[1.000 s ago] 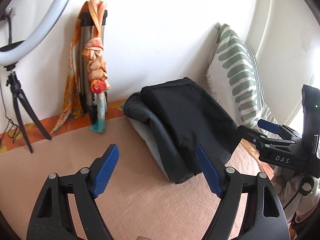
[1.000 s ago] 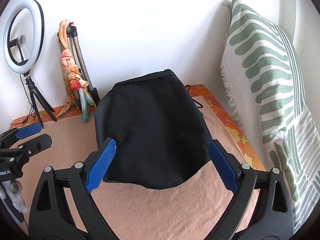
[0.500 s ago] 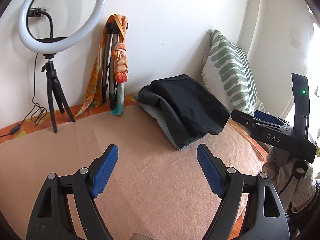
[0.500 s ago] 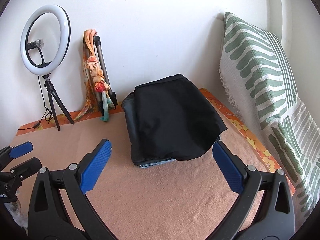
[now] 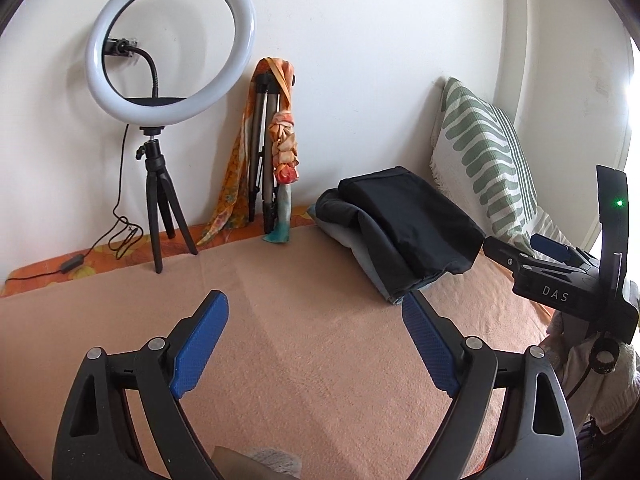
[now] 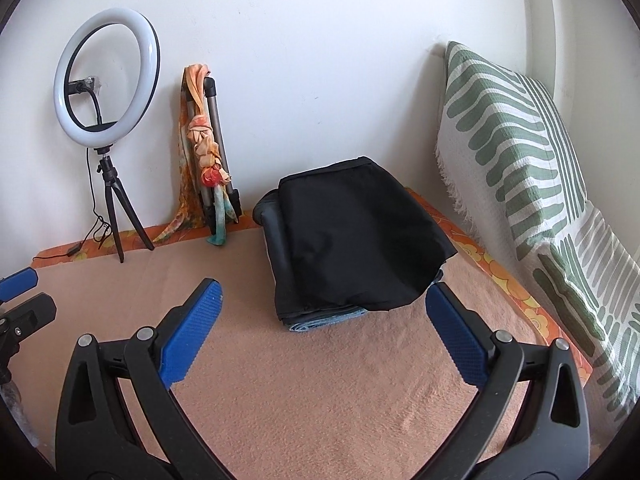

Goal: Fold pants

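the left gripper (image 5: 314, 342) with blue ribbed pads has its jaws opening over bare peach terry blanket (image 5: 304, 360), nothing between them. folded black pants (image 5: 412, 220) top a clothes stack beyond, near the black right gripper (image 5: 520, 252). a white ring light (image 5: 170, 42) stands by the wall.

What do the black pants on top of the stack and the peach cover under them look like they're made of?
Black pants: probably smooth, thin woven cloth, matte; few sharp creases, edges drape limply. Peach cover: apparently fleece or terry blanket; fuzzy, nubbly nap shows up close.
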Demonstrator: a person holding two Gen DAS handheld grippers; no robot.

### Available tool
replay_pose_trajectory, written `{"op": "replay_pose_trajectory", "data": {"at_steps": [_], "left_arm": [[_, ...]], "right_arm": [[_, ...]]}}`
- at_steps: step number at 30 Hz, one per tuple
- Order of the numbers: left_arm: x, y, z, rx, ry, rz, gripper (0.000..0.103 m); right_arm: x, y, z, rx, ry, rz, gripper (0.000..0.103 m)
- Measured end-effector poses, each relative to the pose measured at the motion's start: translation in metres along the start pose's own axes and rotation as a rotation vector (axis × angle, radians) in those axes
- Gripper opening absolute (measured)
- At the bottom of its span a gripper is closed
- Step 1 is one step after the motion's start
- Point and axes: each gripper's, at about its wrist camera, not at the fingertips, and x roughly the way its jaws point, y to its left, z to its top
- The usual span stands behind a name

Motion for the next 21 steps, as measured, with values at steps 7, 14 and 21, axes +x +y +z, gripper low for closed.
{"op": "replay_pose_trajectory", "data": {"at_steps": [7, 14, 21], "left_arm": [[0.001, -0.003, -0.010, 0.041, 0.021, -0.001, 0.089], [0.004, -0.001, -0.016, 0.050, 0.051, 0.004, 0.089], [0.005, 0.002, -0.016, 0.043, 0.053, 0.006, 0.089]], "right_arm": [[0.007, -0.001, -0.003, 0.021, 0.009, -0.002, 0.103], [0.005, -0.002, -0.005, 0.014, -0.002, -0.023, 0.103], [0.006, -0.004, -0.004, 0.025, -0.002, -0.024, 0.103]]}}
